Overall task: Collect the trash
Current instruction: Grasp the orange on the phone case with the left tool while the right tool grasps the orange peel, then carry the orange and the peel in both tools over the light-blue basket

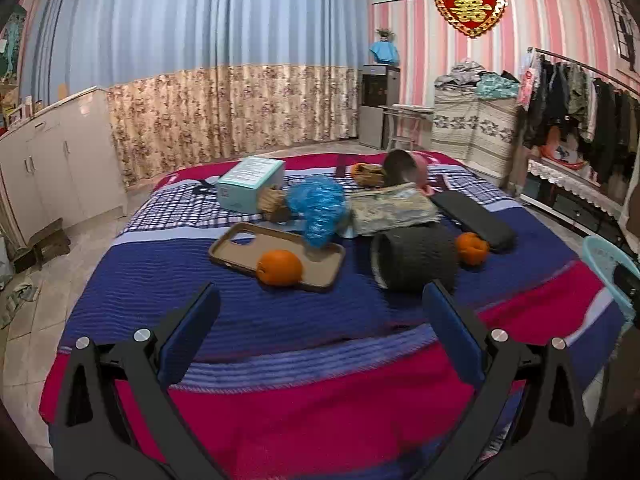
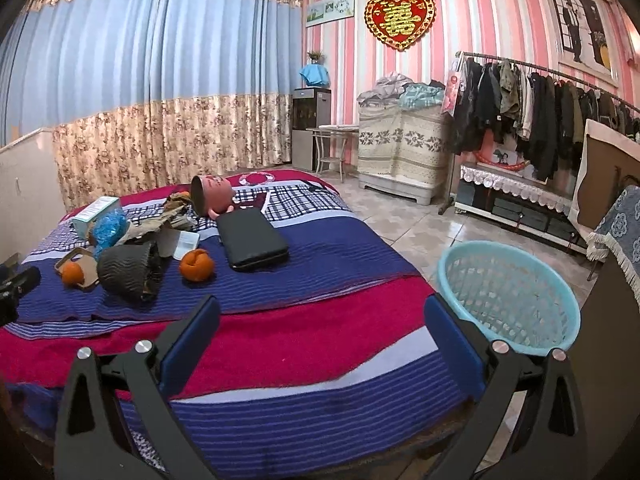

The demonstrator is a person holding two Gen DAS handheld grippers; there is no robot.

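Left wrist view shows the left tongs (image 1: 320, 308) spread apart and empty above the bed (image 1: 280, 360), facing the clutter: a crumpled blue bag (image 1: 318, 208) and an orange (image 1: 279, 267). The right tongs (image 2: 320, 316) also stand apart beside the basket (image 2: 508, 292). Collection seems barely begun; next comes reaching forward to the bag.

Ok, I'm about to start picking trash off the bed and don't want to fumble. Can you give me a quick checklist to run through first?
1. Left gripper jaws open, nothing held: ok.
2. Right gripper jaws open, nothing held: ok.
3. Blue basket upright beside the bed, nothing seen inside: ok.
4. Crumpled blue plastic lies on top, reachable: ok.
5. Orange rests on the phone case, may roll: not ok.
6. Which items count as trash: cannot tell.
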